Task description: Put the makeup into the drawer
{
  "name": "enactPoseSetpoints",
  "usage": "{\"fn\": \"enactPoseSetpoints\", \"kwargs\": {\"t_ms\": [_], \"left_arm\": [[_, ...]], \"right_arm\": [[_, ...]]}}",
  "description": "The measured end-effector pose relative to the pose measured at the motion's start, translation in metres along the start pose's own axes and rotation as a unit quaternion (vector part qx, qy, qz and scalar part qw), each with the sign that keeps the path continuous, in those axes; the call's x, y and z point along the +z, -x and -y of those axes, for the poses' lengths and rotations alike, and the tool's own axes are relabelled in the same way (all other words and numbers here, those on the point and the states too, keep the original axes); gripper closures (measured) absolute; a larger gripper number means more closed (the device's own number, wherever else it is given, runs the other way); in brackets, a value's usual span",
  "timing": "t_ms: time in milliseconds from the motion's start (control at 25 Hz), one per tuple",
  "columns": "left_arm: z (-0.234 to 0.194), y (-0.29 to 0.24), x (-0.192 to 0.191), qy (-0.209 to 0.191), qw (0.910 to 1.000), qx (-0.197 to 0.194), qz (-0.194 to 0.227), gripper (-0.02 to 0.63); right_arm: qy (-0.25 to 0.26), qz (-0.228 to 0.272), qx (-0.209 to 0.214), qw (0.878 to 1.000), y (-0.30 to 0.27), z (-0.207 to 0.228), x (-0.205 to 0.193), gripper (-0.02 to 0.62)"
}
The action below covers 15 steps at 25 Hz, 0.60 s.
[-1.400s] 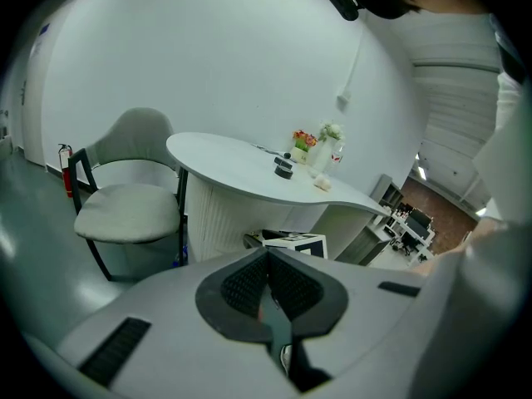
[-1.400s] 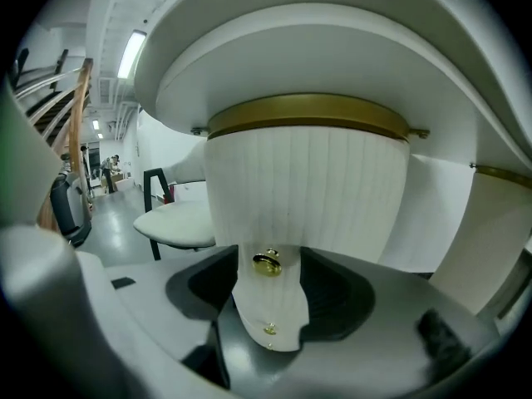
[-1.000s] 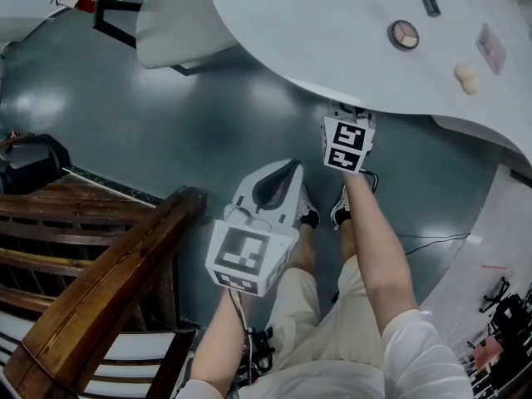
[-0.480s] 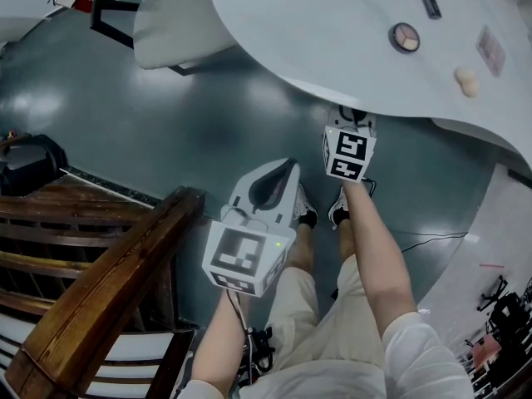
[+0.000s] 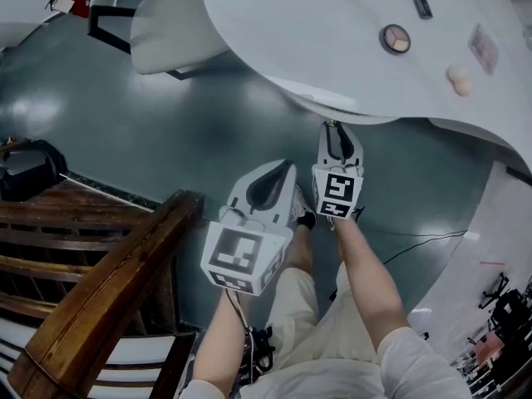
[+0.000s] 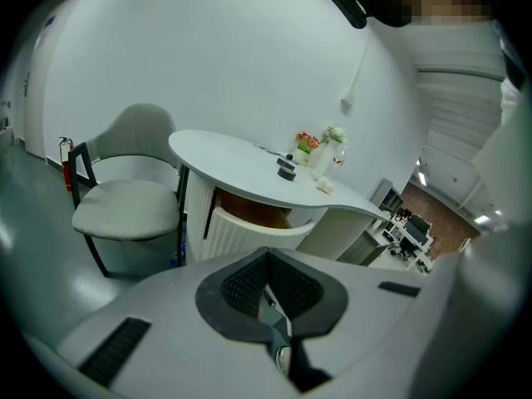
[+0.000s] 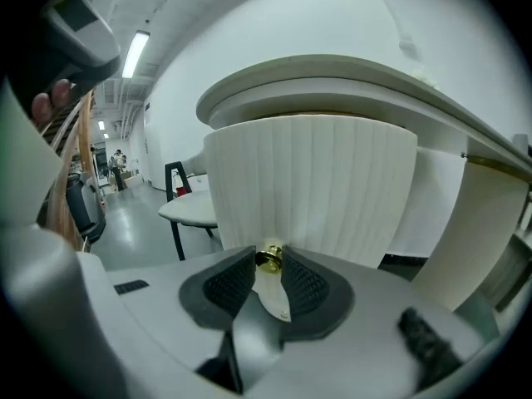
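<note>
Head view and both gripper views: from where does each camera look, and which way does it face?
Head view: on the person's head, facing steeply down; shows both forearms, legs, shoes, the left gripper and the right gripper at the drawer.
Left gripper view: on that gripper, facing the table, chair and open drawer; shows its shut pads.
Right gripper view: on that gripper, facing the drawer front; shows its jaws gripping the gold knob.
Shared: the drawer is in all three.
</note>
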<state>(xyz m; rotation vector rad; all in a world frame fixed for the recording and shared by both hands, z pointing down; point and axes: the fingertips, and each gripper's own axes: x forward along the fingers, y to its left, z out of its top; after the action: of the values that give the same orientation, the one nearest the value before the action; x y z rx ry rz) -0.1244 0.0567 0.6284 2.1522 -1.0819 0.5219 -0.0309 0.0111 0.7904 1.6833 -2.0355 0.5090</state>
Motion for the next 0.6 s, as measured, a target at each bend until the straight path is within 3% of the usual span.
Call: {"fn": "enactPoseSetpoints", "kwargs": {"t_ms": [600], "left_arm": [[0.009, -0.001, 0.005, -0.006, 1.0000, -0.006, 0.003, 0.597]], "right_arm": [[-0.023, -0.027, 0.002, 0.999, 0.052, -0.026, -0.035, 0.495]]}}
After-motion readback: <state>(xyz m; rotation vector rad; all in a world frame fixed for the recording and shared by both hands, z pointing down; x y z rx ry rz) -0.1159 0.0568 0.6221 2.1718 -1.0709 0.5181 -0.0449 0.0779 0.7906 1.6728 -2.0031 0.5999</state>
